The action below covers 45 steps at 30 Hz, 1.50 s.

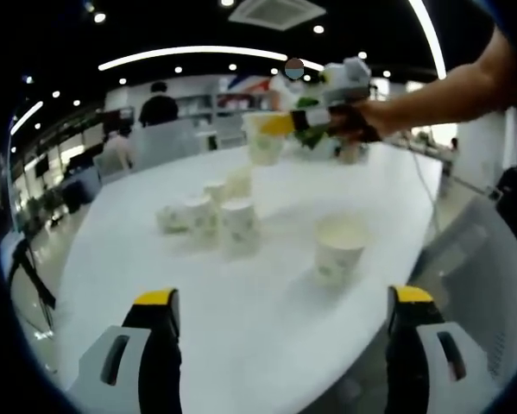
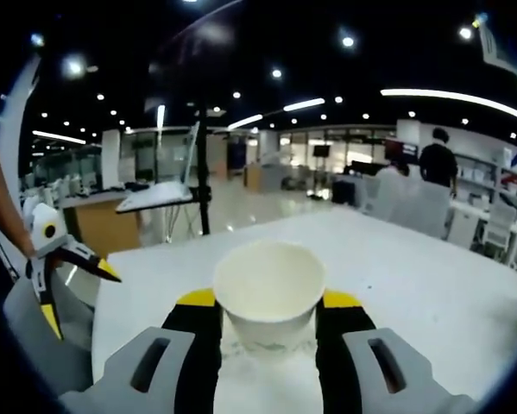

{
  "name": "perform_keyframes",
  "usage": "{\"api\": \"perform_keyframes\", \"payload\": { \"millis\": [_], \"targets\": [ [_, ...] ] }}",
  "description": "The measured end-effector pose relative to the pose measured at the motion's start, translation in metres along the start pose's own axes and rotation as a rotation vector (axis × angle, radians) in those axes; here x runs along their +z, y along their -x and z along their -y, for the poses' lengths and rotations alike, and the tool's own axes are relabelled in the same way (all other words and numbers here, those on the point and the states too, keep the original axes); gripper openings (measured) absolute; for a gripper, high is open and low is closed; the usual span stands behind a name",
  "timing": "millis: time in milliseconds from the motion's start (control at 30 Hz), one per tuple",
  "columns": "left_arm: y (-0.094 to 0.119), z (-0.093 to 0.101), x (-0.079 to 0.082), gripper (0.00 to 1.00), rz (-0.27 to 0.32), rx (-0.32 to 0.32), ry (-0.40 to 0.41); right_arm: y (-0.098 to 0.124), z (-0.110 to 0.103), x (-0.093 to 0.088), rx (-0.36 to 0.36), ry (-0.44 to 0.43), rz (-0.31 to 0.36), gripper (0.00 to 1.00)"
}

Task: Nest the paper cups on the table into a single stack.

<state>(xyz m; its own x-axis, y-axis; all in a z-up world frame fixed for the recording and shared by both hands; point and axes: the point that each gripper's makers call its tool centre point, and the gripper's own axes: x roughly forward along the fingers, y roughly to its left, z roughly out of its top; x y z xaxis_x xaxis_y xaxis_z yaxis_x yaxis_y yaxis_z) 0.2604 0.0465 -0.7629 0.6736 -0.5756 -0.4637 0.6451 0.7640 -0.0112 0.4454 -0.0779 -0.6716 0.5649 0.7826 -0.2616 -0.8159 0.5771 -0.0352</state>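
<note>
Right claw (image 2: 267, 332) is closed on an upright paper cup (image 2: 269, 293), gripped low on its thin, crushable wall. Left claw (image 1: 284, 323) is held wide above the counter (image 1: 241, 293); light squeezing is advised.

This is a large open-plan office. A dark ceiling carries long curved white light strips (image 1: 198, 53), small round spotlights (image 2: 349, 40) and a square ceiling air vent (image 1: 275, 11). Beyond the big rounded white counter (image 1: 267, 285) stand rows of desks with grey chairs (image 1: 167, 142), glass-walled partitions (image 2: 310, 155) and a person in a dark top (image 2: 435, 159) among the workstations.
</note>
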Motion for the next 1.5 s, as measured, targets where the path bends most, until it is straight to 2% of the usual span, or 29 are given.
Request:
{"api": "perform_keyframes", "payload": {
  "millis": [1200,1500],
  "targets": [
    [0.0,0.002,0.001,0.98,0.003,-0.013,-0.01,0.024,-0.029,0.001,0.018,-0.023,0.028,0.38],
    [0.0,0.0,0.002,0.98,0.005,-0.005,-0.014,0.03,-0.032,-0.001,0.017,-0.032,0.016,0.38]
  ]
}}
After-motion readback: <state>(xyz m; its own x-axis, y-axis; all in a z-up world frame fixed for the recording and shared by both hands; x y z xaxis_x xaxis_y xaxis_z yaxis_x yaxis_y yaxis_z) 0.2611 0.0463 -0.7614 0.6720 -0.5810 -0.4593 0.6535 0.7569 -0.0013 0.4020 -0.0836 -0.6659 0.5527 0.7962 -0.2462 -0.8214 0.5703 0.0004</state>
